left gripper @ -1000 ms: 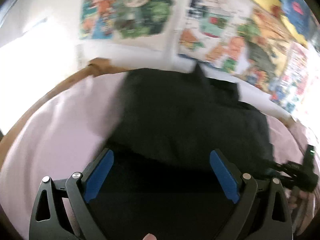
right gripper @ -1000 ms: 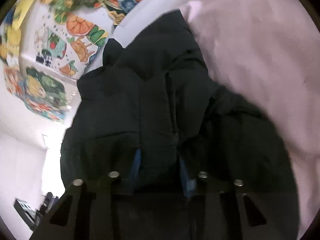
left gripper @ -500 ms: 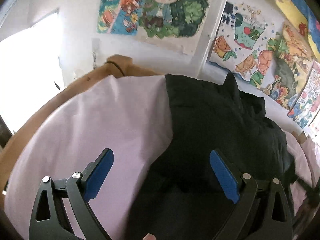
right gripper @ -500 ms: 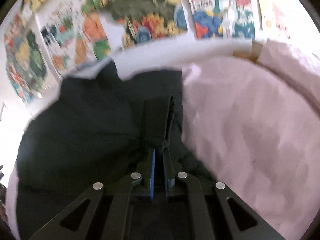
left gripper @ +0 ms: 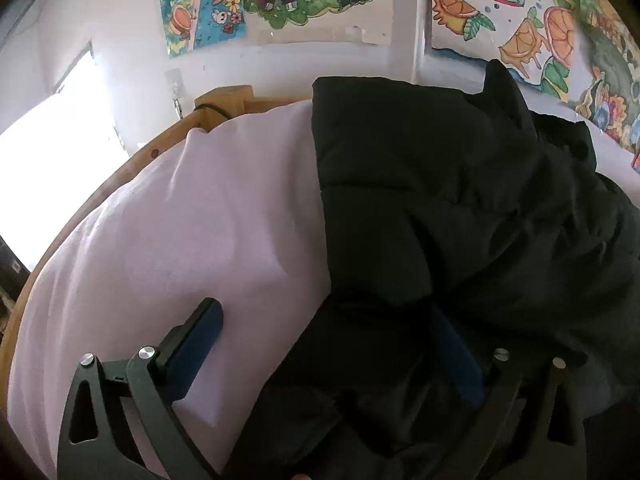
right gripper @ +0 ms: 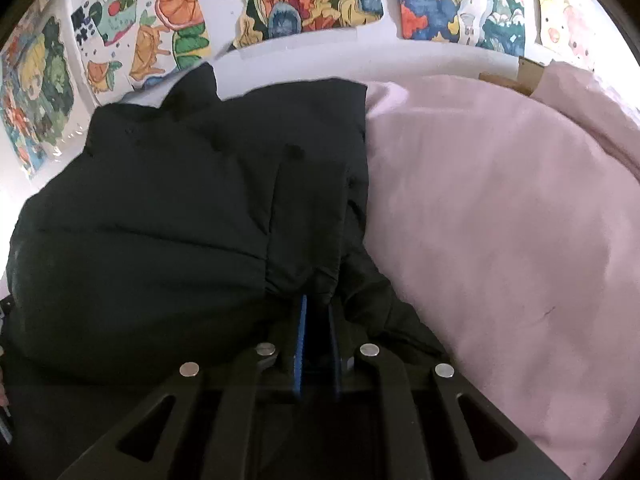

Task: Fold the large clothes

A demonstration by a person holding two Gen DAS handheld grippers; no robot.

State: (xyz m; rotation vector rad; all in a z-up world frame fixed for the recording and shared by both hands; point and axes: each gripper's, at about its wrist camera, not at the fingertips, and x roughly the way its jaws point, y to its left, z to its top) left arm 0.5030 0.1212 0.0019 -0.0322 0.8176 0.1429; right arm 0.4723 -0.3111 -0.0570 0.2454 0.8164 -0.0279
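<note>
A large black padded jacket point(left gripper: 440, 200) lies bunched on a bed with a pale pink sheet point(left gripper: 200, 240). My left gripper point(left gripper: 320, 340) is open at the jacket's left edge; its left finger lies over the sheet and its right finger is partly sunk in black fabric. In the right wrist view the jacket point(right gripper: 160, 220) fills the left half. My right gripper point(right gripper: 316, 320) is shut on a fold of the jacket near its right edge, with the cloth rising between the blue pads.
A wooden bed frame point(left gripper: 224, 100) curves round the sheet's far left side. The wall behind carries colourful posters point(right gripper: 304, 4). A bright window point(left gripper: 52, 152) is at left. Pink sheet point(right gripper: 500, 220) stretches to the right of the jacket.
My right gripper has closed on the jacket fold and swung to face the wall. My left gripper has shifted left, from over the jacket to its left edge.
</note>
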